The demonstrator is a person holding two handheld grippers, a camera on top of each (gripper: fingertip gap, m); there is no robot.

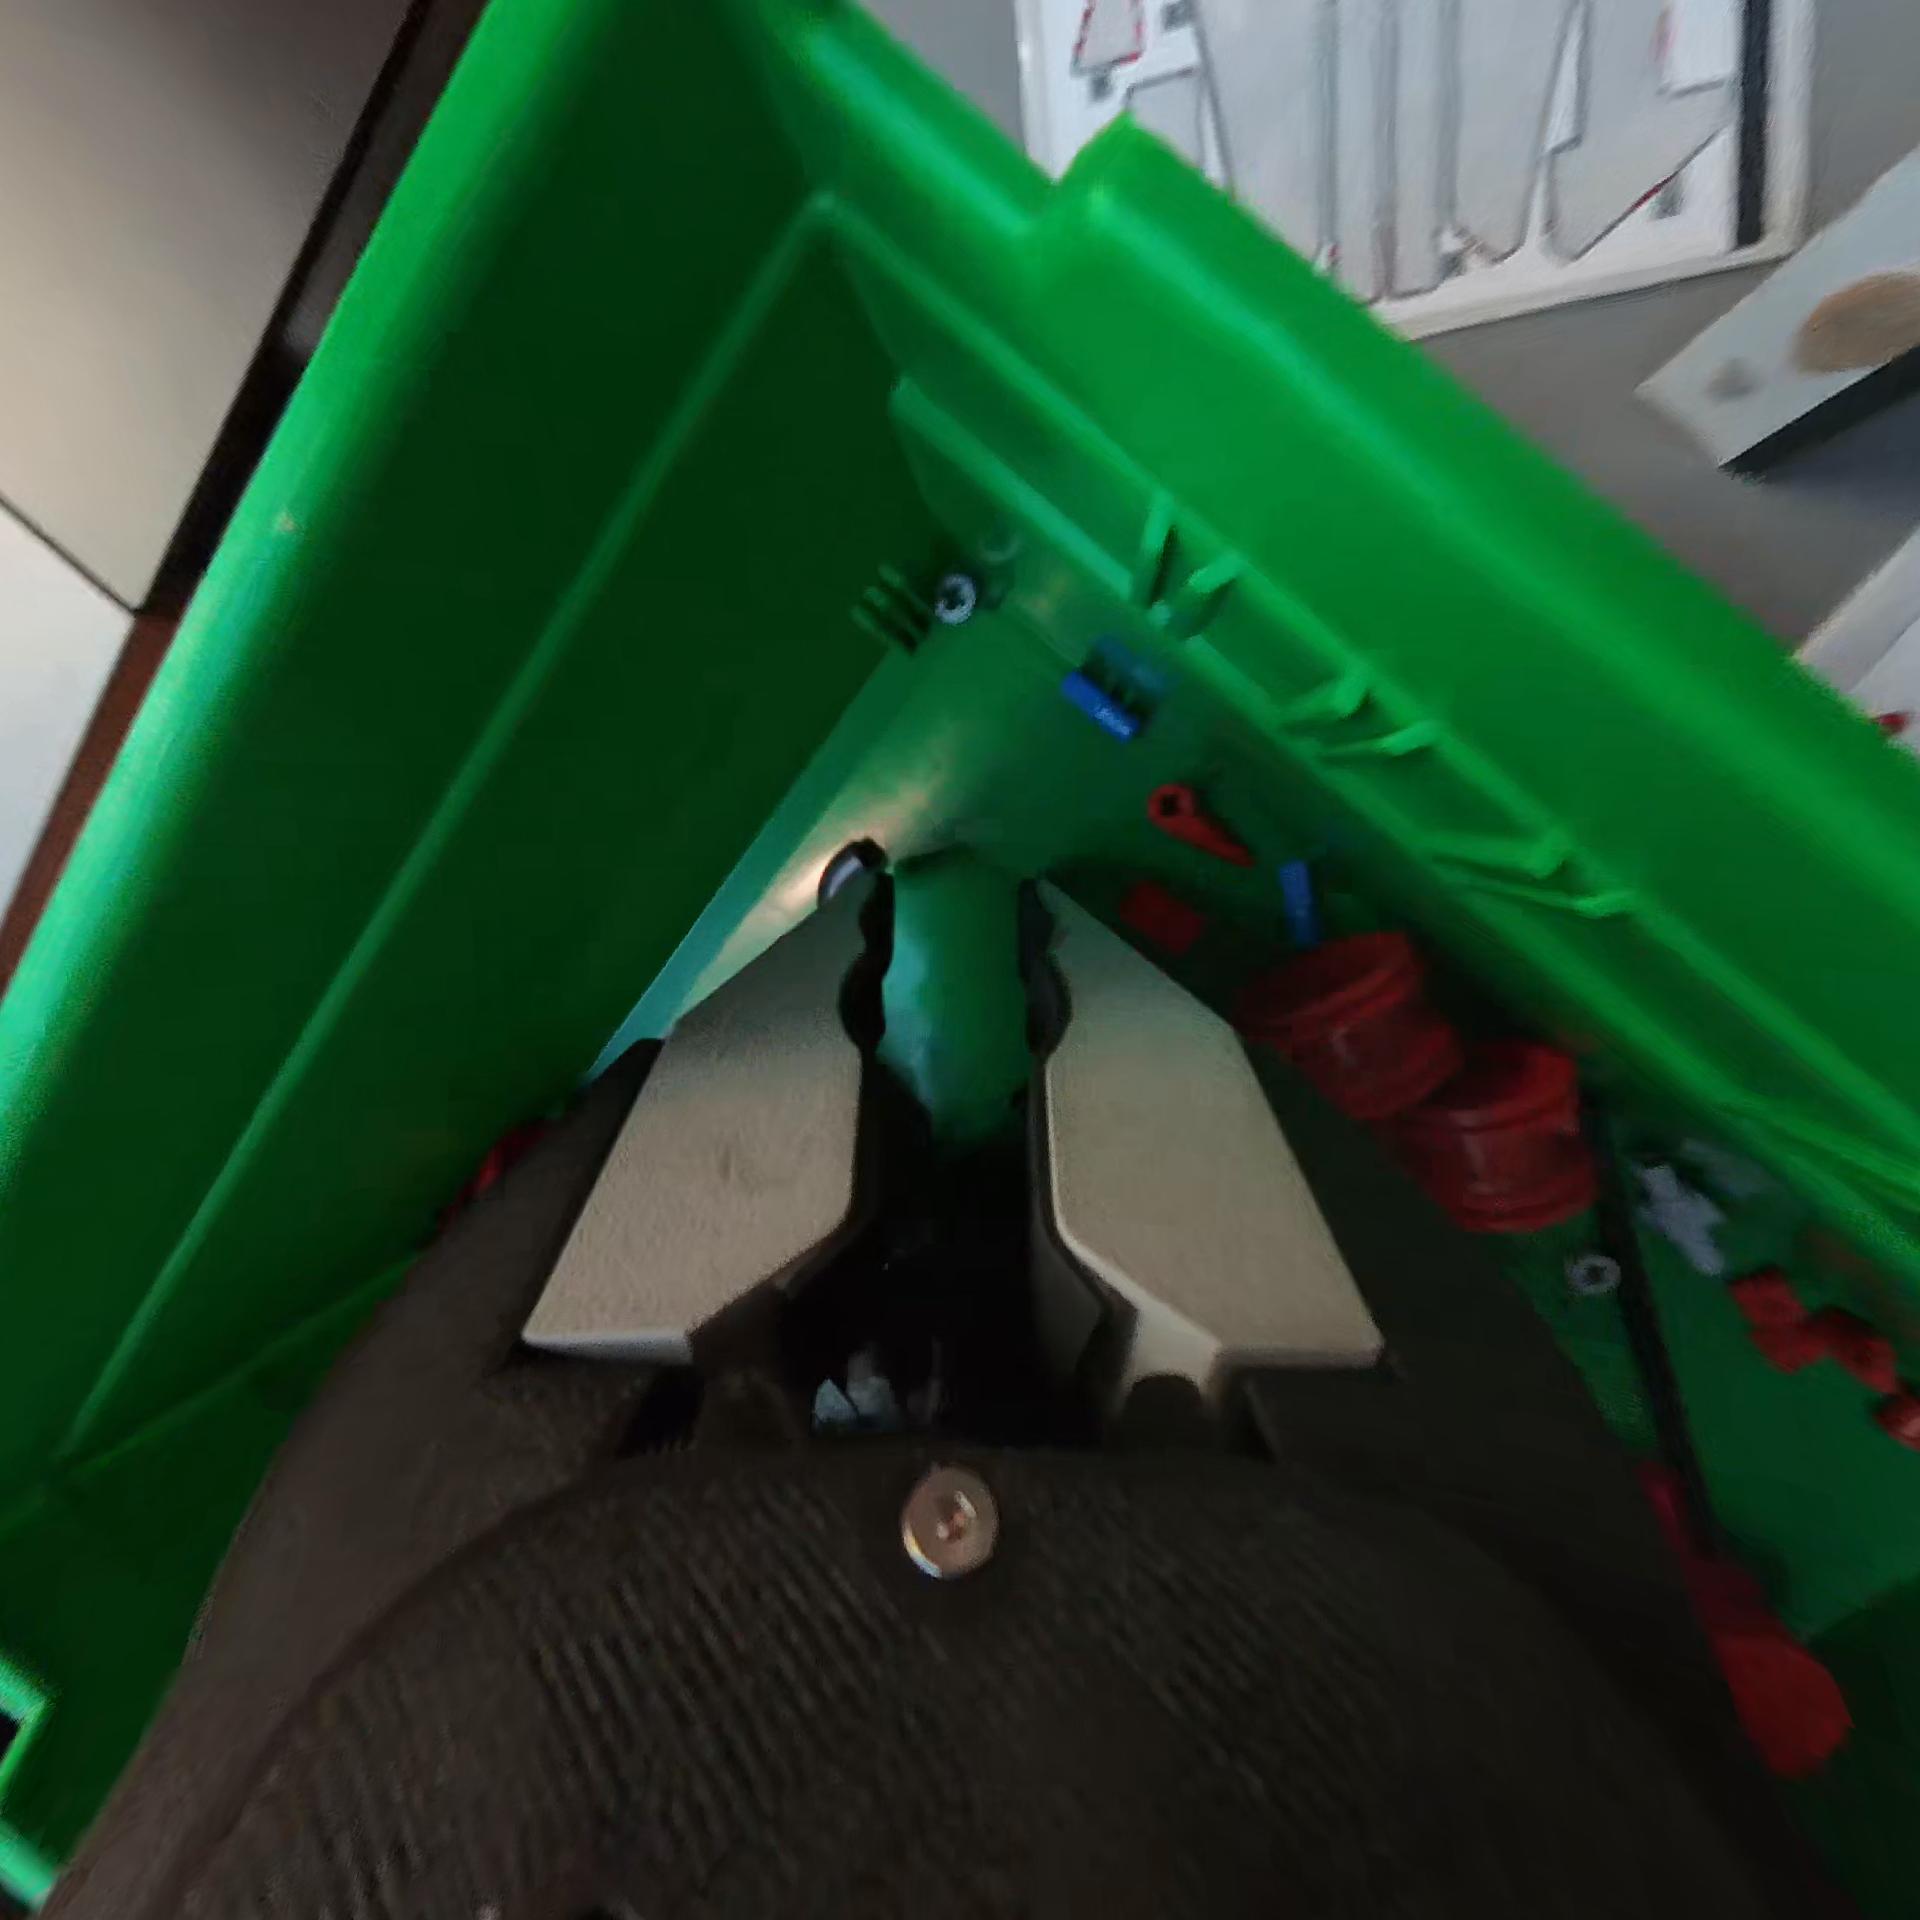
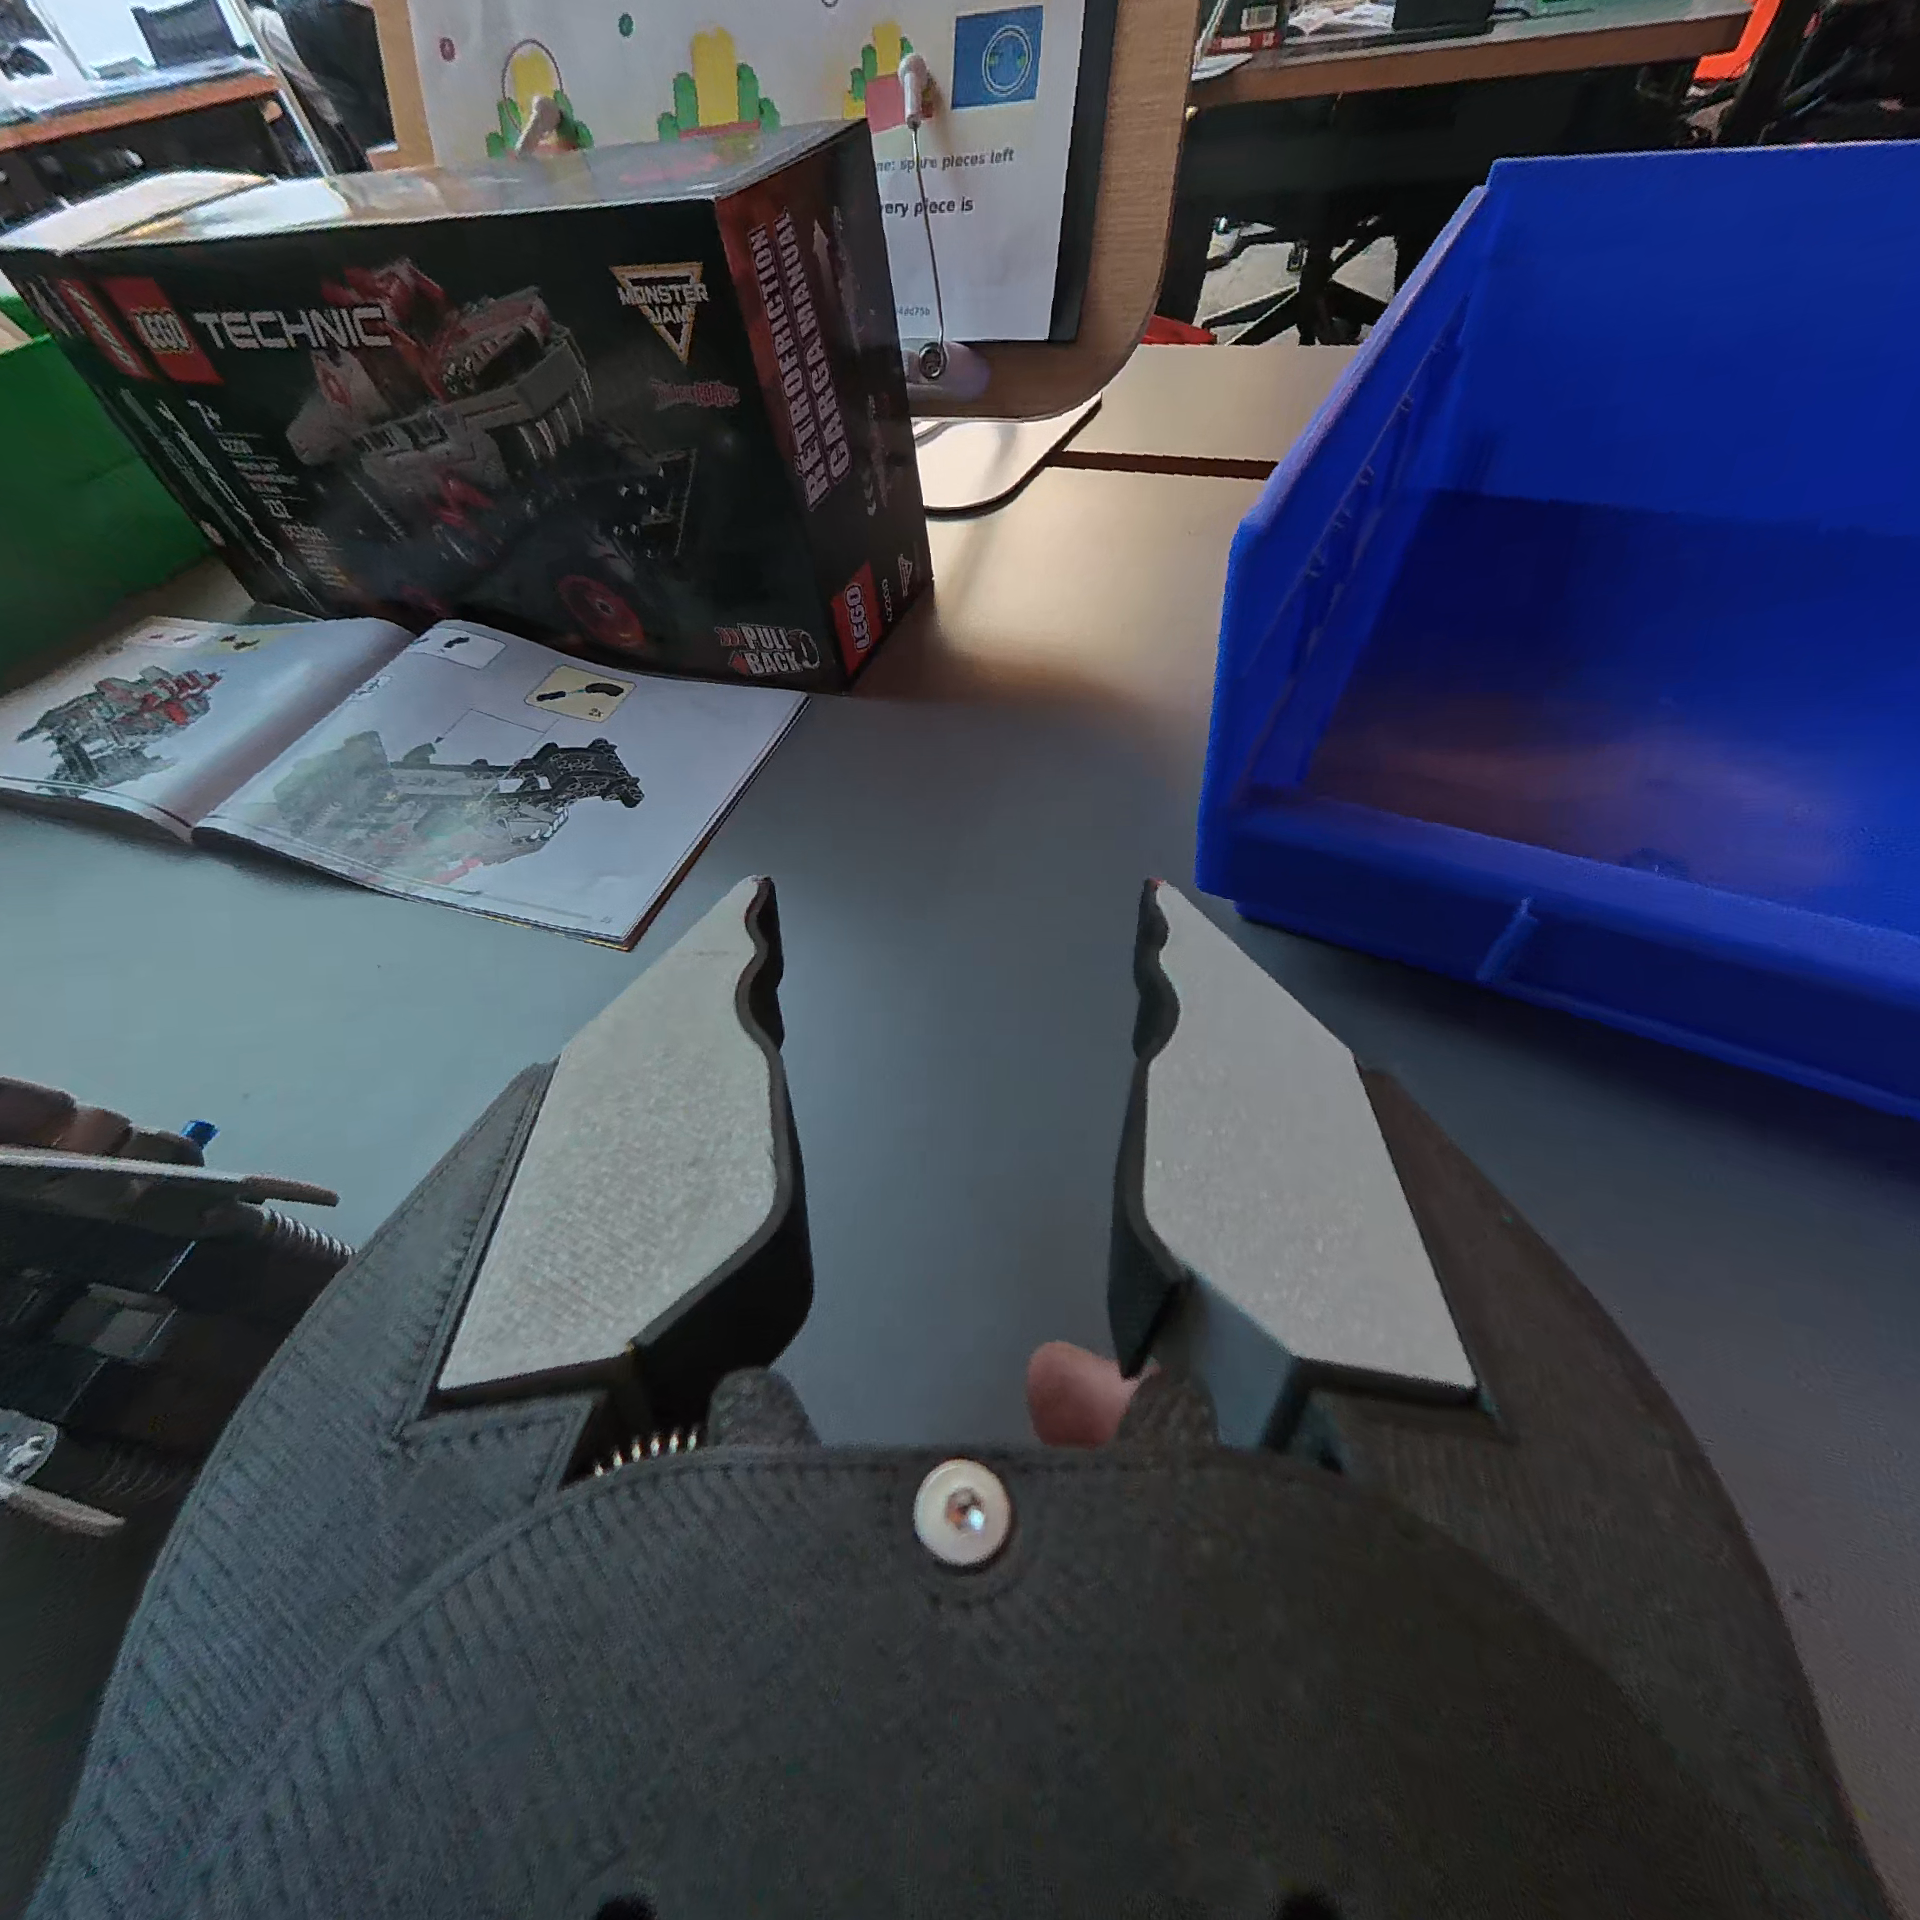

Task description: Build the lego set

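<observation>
My left gripper [image 1: 951, 904] is deep inside a green bin [image 1: 436, 644], near its corner. Its jaws are a narrow gap apart, with only the green floor showing between them. A small grey round piece [image 1: 850, 868] lies just beside the left fingertip. Two red wheel hubs [image 1: 1351, 1023] [image 1: 1507, 1138], blue pins [image 1: 1107, 691] and small red parts [image 1: 1184, 821] lie along the bin's right wall. My right gripper [image 2: 956, 914] is open and empty above the dark table [image 2: 935, 790]. A dark, partly built model [image 2: 114, 1299] shows at the left edge of the right wrist view.
An open instruction booklet [image 2: 416, 769] lies on the table ahead and to the left, with the set's box [image 2: 499, 436] behind it. An empty blue bin [image 2: 1621, 644] stands to the right. A stand with a sheet of paper [image 2: 997, 208] is at the back. About 60 centimeters separates my left fingertips from my right.
</observation>
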